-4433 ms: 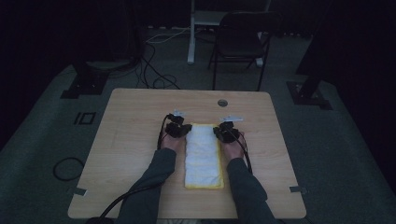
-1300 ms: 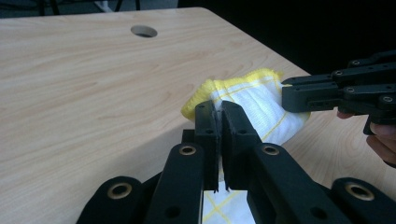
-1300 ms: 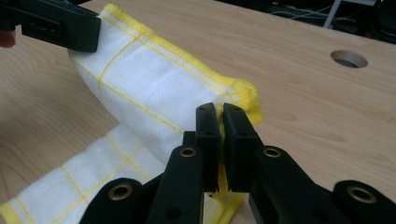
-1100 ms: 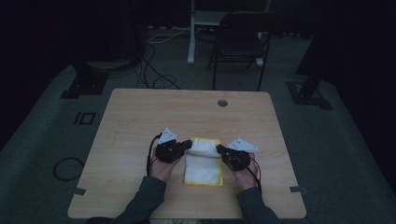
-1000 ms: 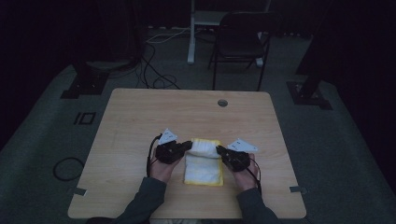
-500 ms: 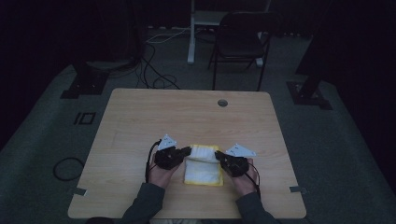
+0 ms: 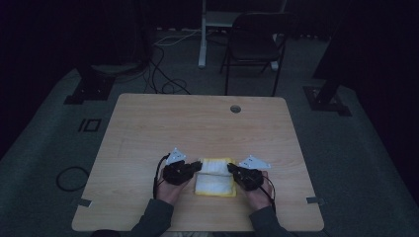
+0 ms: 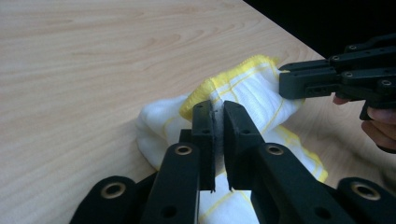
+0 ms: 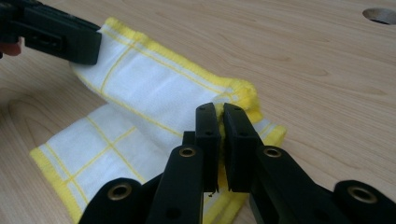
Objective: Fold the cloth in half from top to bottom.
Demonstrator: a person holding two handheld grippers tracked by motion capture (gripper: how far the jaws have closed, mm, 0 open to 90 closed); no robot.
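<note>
A wooden table (image 7: 197, 123) holds a white cloth (image 7: 215, 181) with yellow edging near its front edge. The left gripper (image 8: 217, 114) and right gripper (image 9: 219, 116) each pinch a corner of the cloth's folded-over far edge, jaws clamped.

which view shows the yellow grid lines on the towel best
The right gripper view: the towel lies spread, its yellow grid and border crisp. The left gripper view shows the towel bunched, with few lines. The high view shows the towel small and dim.
</note>
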